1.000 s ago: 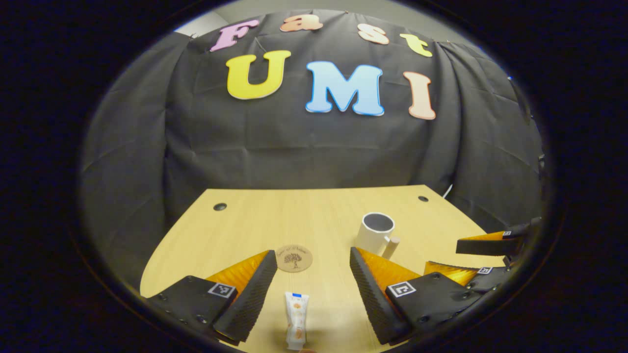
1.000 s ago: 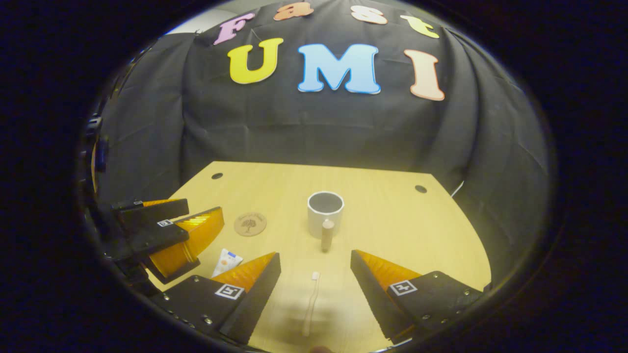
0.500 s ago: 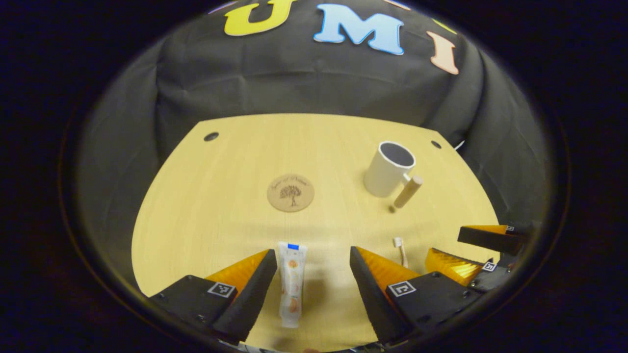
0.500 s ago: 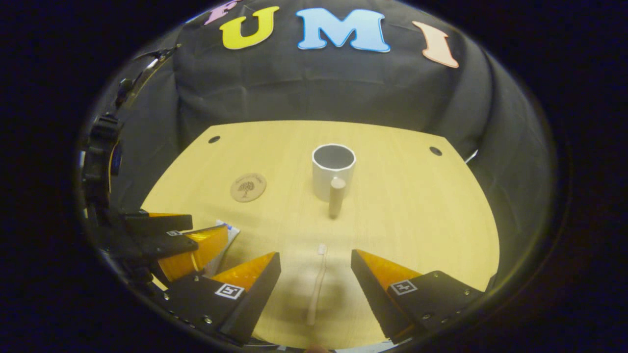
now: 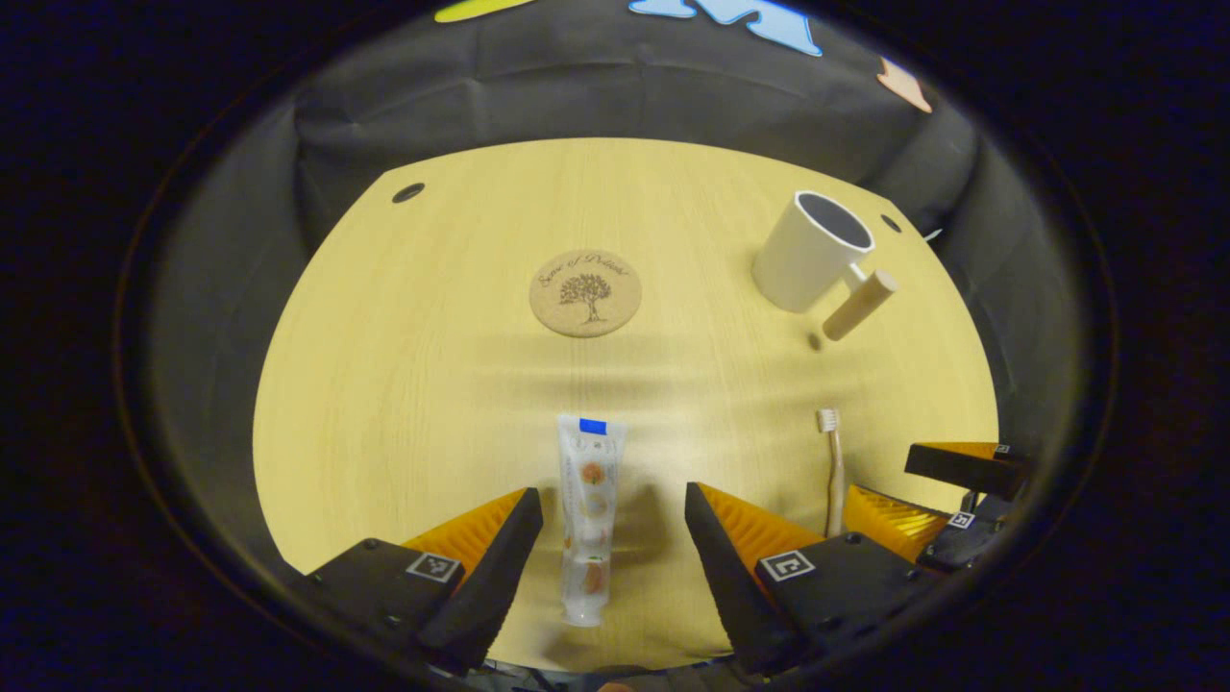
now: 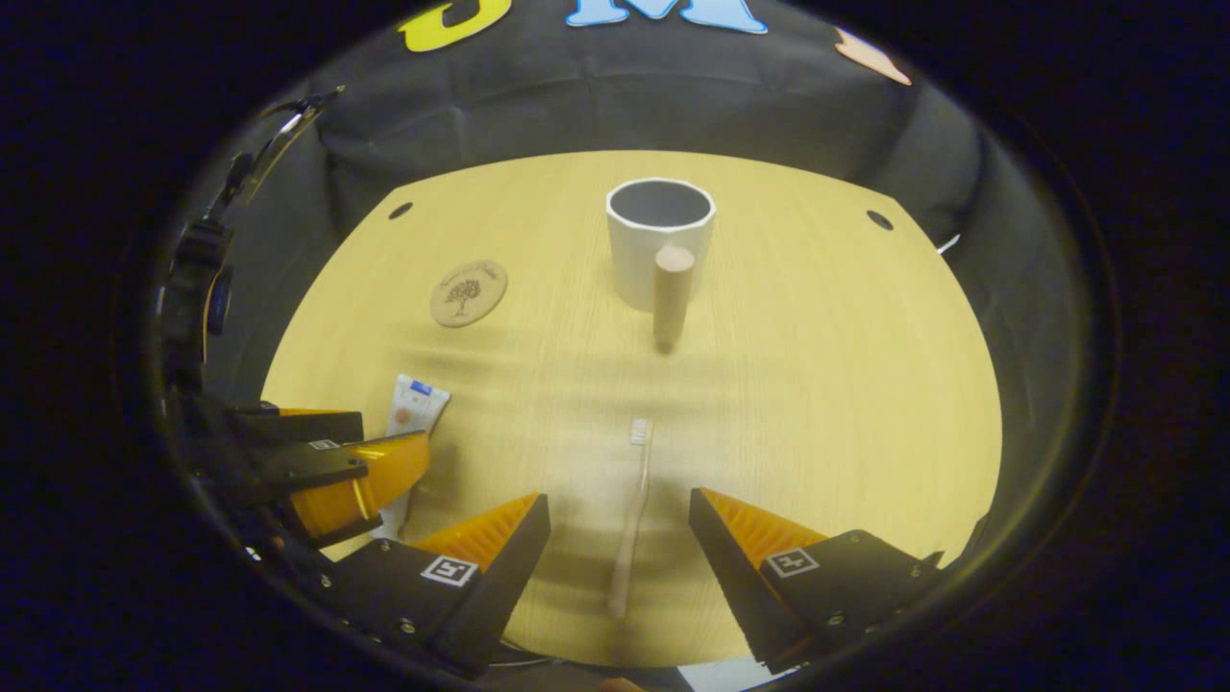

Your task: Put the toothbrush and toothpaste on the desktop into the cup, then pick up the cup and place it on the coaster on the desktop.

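Basically both grippers were wide open, empty: left gripper point(image 5: 613, 538) straddled toothpaste point(image 5: 587, 517), right gripper point(image 6: 620, 548) straddled toothbrush point(image 6: 632, 514). Cup point(image 6: 659, 240) stood far back, coaster point(image 5: 585, 292) apart. Risk: thin brush slipping w/ off-centre pinch.

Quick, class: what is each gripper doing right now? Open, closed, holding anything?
Left gripper: open, holding nothing, toothpaste lying between its fingers.
Right gripper: open, holding nothing, toothbrush lying between its fingers.

toothpaste point(image 5: 588, 519) between open left gripper point(image 5: 613, 553) fingers point(image 5: 500, 567)
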`<state>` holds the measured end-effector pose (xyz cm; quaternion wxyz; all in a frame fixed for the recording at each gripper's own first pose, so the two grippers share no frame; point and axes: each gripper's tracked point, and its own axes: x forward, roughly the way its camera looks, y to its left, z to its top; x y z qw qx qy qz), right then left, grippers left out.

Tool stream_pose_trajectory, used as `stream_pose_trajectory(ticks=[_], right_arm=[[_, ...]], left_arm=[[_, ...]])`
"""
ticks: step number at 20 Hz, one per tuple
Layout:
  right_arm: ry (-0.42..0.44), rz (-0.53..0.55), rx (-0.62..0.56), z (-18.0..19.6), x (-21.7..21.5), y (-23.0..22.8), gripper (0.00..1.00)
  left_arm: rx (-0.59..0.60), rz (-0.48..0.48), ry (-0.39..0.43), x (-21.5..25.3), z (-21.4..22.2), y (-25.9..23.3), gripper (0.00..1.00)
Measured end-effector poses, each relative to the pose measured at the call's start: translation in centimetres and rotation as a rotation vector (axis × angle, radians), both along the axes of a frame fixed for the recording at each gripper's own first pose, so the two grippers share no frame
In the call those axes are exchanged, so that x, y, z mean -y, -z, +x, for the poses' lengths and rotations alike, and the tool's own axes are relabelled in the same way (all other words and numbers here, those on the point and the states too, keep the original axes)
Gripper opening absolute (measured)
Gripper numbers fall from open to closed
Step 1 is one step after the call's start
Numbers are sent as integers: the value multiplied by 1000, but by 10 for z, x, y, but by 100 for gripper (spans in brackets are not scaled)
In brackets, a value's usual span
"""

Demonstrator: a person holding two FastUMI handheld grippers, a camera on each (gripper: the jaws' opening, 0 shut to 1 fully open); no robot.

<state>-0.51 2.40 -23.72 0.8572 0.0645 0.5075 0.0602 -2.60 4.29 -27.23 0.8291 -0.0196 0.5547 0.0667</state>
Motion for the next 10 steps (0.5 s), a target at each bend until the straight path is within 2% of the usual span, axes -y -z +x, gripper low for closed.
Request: stream_pose_trajectory(ticks=[2, 10], right_arm=[[-3, 4, -56, -4, -2, 10, 93], [-26, 12, -248, -30, -9, 43, 92]], left_arm=[[-42, -3, -7, -2, -4, 8, 97], [-163, -21, -1, 2, -15, 31, 97]])
